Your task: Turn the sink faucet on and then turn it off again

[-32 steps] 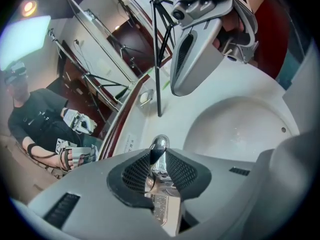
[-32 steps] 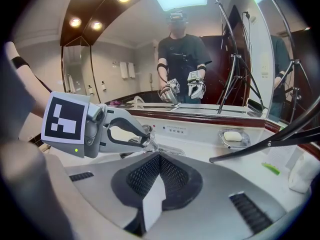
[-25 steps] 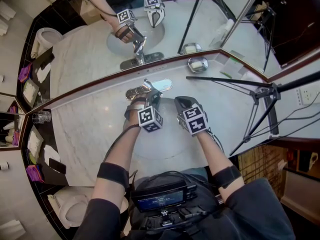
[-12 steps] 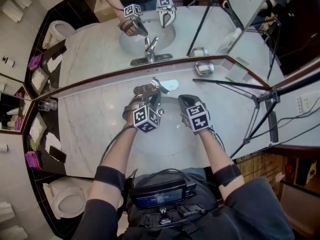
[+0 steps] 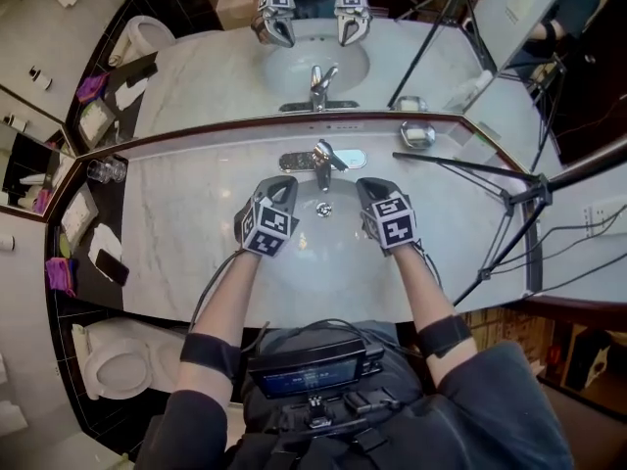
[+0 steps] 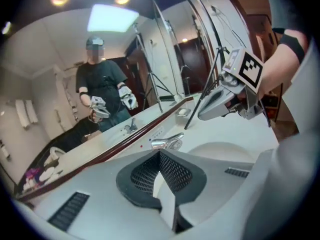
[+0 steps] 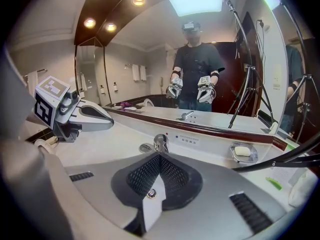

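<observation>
**Marble vanity counter (image 5: 186, 225): chrome faucet (image 5: 320, 159) ahead, between two closed, empty grippers**

Marble runs wall to wall under a wide mirror (image 5: 225, 67). The faucet stands at the back edge of the oval sink (image 5: 294, 262), just short of the mirror's dark frame. Its base plate lies crosswise along that frame. Spout and lever reach from the plate toward me over the bowl, so its long axis runs front to back, canted a little to one side. I see no stream falling to the drain (image 5: 323, 209), though a thin one could escape these views.

My left gripper (image 5: 281, 183) hangs over the near left of the bowl with its pads pressed together and nothing between them. From its own camera the faucet (image 6: 167, 143) shows just past the closed tips (image 6: 159, 159), a touch to the right. My right gripper (image 5: 370, 187) mirrors it over the near right, its pads likewise together on nothing. Its view puts the faucet (image 7: 159, 143) almost straight beyond its tips (image 7: 157, 176). Neither gripper touches the chrome.

Both sit near the faucet and about level with each other, one on each side. The left looks slightly closer, but I would not lean on that. Any reach for the lever goes forward and inward, toward the centre line between my hands.

Farther out, a soap dish (image 5: 416, 133) holding a bar sits to the right by the mirror. A black tripod (image 5: 509, 192) leans across the counter's right end. At the far left stand drinking glasses (image 5: 106, 169), and a toilet (image 5: 120, 370) sits below the counter's left end.
</observation>
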The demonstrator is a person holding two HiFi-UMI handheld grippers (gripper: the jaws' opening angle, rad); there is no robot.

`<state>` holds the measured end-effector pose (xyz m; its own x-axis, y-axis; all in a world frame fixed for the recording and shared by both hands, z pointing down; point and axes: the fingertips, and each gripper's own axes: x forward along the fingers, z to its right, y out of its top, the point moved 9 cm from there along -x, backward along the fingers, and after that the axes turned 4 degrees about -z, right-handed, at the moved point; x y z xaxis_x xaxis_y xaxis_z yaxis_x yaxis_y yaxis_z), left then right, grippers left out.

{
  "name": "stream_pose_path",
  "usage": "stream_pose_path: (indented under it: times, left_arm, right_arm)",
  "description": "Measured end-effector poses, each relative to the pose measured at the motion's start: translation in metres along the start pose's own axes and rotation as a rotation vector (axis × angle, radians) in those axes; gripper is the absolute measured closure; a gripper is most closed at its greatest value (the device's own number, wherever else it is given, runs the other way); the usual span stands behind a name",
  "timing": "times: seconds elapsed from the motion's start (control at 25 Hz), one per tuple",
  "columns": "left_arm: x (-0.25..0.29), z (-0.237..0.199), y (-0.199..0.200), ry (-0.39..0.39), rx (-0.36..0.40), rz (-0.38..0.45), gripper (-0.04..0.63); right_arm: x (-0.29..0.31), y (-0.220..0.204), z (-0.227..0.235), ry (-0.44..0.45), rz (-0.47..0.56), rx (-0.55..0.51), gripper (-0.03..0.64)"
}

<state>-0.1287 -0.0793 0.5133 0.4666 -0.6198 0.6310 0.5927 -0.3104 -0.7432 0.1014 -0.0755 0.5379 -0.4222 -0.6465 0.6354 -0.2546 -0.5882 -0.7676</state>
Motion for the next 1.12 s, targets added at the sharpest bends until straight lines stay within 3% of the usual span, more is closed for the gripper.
stream_pose_path:
  times: [0.2,0.4,0.56,1.12]
  left_arm:
    - [-0.041,-0.017,-0.013,0.055,-0.254,0.064,0.595]
    - [-0.061,-0.02,-0.034,0.119,-0.347,0.096,0.595]
    - [-0.074,-0.016,-0.04,0.126,-0.413,0.103,0.595]
    - [-0.075,-0.007,-0.044,0.129,-0.413,0.091,0.595]
  right_arm:
    - [-0.01,0.008,-0.008,0.005,0.017,-0.019,0.597]
    - [-0.017,0.004,-0.009,0.002,0.022,-0.024,0.596]
    - [-0.024,0.003,-0.016,0.006,0.021,-0.016,0.597]
    - [-0.025,-0.015,-0.016,-0.002,0.004,-0.001,0.595]
